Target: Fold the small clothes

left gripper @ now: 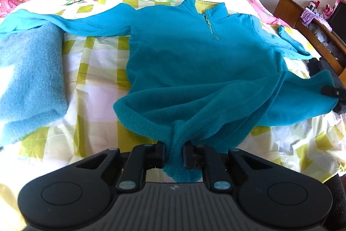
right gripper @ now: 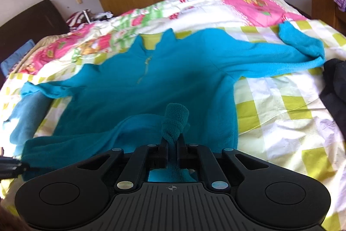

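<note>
A teal fleece pullover (left gripper: 194, 53) with a short zip lies face up on the bed, sleeves spread out to both sides. My left gripper (left gripper: 174, 153) is shut on its bottom hem, which bunches between the fingers. My right gripper (right gripper: 172, 148) is shut on another part of the hem, and a roll of fleece (right gripper: 175, 120) stands up above its fingers. The pullover also shows in the right wrist view (right gripper: 151, 79). The right gripper shows at the right edge of the left wrist view (left gripper: 333, 92), holding the hem's corner.
A folded light-blue fleece (left gripper: 30, 77) lies left of the pullover. The bedspread (left gripper: 97, 83) is white with yellow-green checks, pink and floral farther back. A dark garment (right gripper: 335, 88) lies at the right. A wooden shelf (left gripper: 302, 21) stands right of the bed, wardrobes behind.
</note>
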Motion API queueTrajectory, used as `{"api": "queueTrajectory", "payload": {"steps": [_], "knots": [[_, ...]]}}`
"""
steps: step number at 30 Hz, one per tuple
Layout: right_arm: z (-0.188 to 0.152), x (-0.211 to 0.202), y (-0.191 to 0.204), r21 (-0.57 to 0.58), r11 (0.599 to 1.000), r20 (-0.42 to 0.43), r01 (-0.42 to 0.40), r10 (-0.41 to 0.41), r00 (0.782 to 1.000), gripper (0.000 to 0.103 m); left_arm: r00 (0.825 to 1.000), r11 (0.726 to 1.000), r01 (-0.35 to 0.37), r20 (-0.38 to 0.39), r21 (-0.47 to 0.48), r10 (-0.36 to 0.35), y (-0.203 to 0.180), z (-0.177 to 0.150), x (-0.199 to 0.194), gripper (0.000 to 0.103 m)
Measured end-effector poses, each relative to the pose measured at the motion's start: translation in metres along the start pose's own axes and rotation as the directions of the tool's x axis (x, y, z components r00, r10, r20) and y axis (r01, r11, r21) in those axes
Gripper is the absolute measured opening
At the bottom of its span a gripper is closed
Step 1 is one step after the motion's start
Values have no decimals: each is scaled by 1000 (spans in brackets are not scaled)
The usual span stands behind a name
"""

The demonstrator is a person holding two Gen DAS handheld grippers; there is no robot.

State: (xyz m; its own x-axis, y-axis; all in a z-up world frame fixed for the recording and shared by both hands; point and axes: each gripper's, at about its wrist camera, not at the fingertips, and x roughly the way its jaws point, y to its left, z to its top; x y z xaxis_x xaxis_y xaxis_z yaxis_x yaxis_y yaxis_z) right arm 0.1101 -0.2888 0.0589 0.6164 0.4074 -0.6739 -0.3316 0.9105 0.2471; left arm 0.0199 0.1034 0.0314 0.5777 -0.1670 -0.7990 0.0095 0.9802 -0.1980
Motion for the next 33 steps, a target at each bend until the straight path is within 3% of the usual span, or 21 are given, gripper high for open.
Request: {"api": "queueTrajectory", "payload": {"steps": [3, 6, 9, 11, 15, 18, 20, 23, 25, 27, 28, 30, 32, 33], "knots": [[-29, -37, 21, -129, 990, -65, -48, 40, 997, 7, 998, 999, -28, -50, 45, 31, -1, -17, -11, 27], [-62, -44, 35, -239, 971, -169, -15, -26, 985, 7, 989, 995, -59, -134, 83, 70, 0, -34, -11, 27], [-88, -34, 41, -288, 956, -303, -57, -34, 952, 7, 978, 991, -76, -182, 113, 96, 2, -45, -12, 28], [-99, -28, 50, -380, 924, -344, -42, -99, 934, 8, 978, 987, -78, -179, 141, 103, -1, -46, -17, 30], [-88, -34, 55, -423, 906, -347, -35, -126, 929, 13, 977, 978, -39, -195, 206, 81, -7, -46, -35, 38], [-74, -54, 61, -448, 887, -399, -109, -89, 913, 26, 976, 956, -49, -191, 291, 108, -8, -50, -54, 46], [-66, -76, 67, -472, 872, -362, -127, -60, 930, 27, 976, 951, -55, -183, 306, 115, -7, -51, -65, 46], [-50, -91, 85, -464, 871, -281, -161, 28, 959, 29, 992, 972, -1, -123, 235, 31, -1, -41, -80, 47], [-44, -79, 99, -466, 866, -209, -180, 90, 974, 50, 998, 978, 42, -57, 204, -31, -1, -29, -78, 49], [-47, -54, 114, -515, 837, -190, -188, 102, 976, 61, 999, 977, 45, 6, 210, -47, -7, -20, -65, 50], [-46, -32, 119, -544, 823, -187, -165, 74, 980, 60, 998, 978, 56, 20, 203, -61, -10, -15, -54, 50], [-47, 2, 119, -538, 835, -192, -117, 14, 981, 59, 993, 979, 117, -1, 169, -119, -11, -8, -31, 50], [-44, 28, 105, -465, 880, -273, -101, -34, 962, 57, 988, 973, 153, -50, 175, -147, -13, -7, -10, 50], [-44, 37, 95, -403, 909, -338, -108, -38, 941, 57, 987, 969, 151, -85, 195, -136, -14, -8, -1, 50]]}}
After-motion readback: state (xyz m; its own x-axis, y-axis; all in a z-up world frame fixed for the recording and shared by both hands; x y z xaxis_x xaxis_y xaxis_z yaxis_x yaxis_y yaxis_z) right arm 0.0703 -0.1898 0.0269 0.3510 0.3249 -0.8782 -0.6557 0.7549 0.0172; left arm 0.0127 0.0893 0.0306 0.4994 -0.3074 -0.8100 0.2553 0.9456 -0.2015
